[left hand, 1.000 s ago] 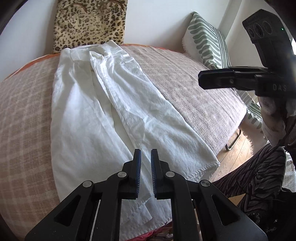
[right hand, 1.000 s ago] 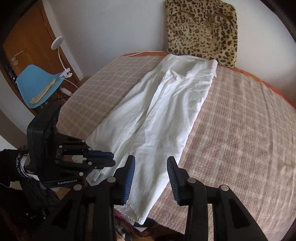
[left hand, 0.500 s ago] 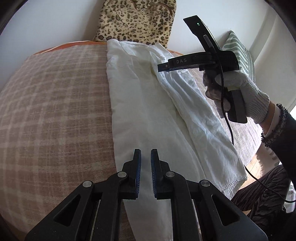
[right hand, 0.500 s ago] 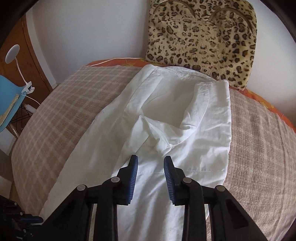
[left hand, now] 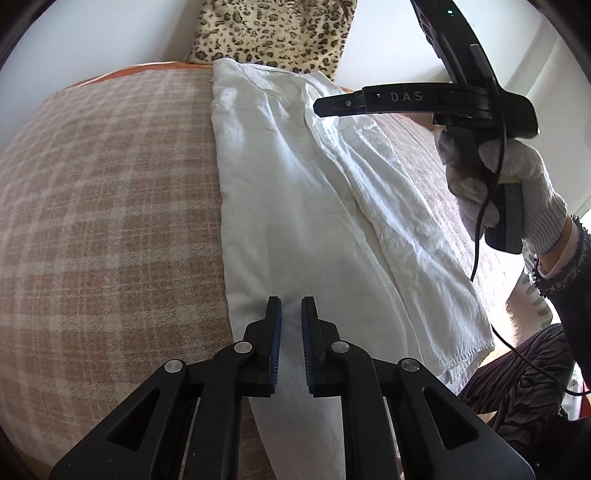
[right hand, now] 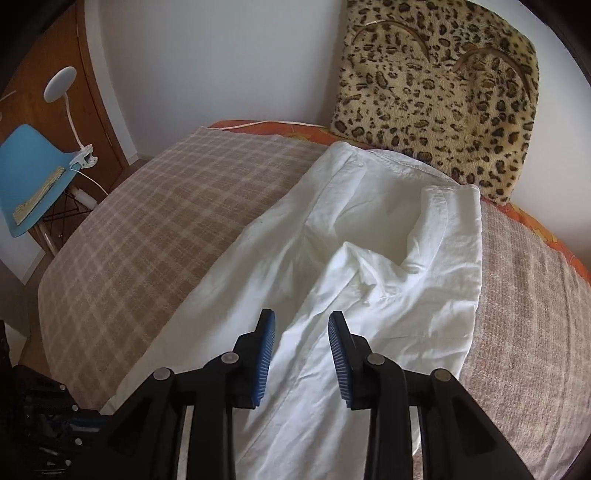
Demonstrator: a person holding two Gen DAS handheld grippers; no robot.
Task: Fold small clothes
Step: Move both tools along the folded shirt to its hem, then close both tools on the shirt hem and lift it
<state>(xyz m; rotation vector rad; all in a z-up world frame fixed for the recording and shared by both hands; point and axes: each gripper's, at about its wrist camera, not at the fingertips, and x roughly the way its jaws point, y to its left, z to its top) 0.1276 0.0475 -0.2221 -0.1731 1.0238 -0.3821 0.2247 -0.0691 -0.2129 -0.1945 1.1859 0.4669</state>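
Observation:
White trousers [left hand: 295, 206] lie lengthwise on the plaid bed cover [left hand: 110, 206], waistband at the far end against a leopard cushion [left hand: 273, 33]. The right leg overlaps the left along the middle. My left gripper [left hand: 291, 310] hangs over the left leg near its outer edge, jaws all but closed with nothing pinched. My right gripper [right hand: 300, 325] stands open just above the rumpled seat of the trousers [right hand: 369, 266], nothing between its pads. In the left wrist view the right gripper [left hand: 325, 105] shows side-on, held by a gloved hand [left hand: 517, 184].
A leopard cushion [right hand: 443, 92] leans on the white wall behind the waistband. At the left, off the bed, stand a blue chair [right hand: 29, 173] and a clip lamp [right hand: 62, 85]. The trouser hems [left hand: 465, 354] reach the bed's near edge, by the person's striped clothing [left hand: 524, 373].
My right gripper went from the hem end up along the trousers to the seat and sank closer to the cloth. The left gripper shifted sideways from over the hem to the left leg's outer edge.

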